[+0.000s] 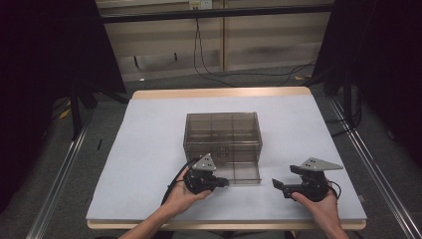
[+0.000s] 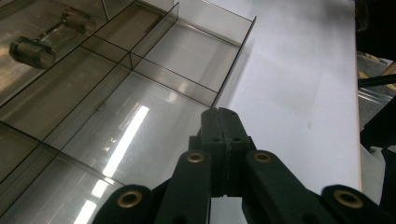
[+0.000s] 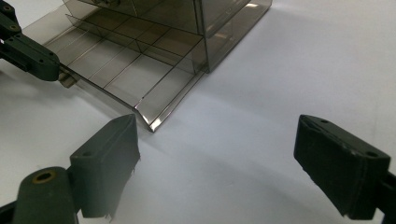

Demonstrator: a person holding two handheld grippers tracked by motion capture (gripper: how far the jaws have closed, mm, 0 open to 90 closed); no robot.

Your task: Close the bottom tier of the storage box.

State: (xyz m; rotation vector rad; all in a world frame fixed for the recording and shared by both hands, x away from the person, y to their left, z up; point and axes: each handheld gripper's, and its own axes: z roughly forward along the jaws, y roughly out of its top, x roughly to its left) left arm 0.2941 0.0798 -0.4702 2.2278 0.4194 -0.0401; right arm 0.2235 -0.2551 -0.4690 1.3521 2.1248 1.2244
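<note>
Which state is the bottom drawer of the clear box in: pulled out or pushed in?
Pulled out: the drawer juts from the box toward the person, its empty compartments exposed, with the shut left gripper at its front.

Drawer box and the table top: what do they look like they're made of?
Drawer box: looks like smoke-tinted clear plastic, probably acrylic, glossy; the dividers show through its walls and the drawer floor mirrors a light strip. Table top: matte pale sheet, no glare; light wood-look edge at the far side, core material unclear.

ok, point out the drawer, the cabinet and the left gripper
drawer [image 1: 245, 173]: high view, its floor.
cabinet [image 1: 223, 130]: high view, top panel.
left gripper [image 2: 222, 122]: left gripper view, shut jaw tips.
</note>
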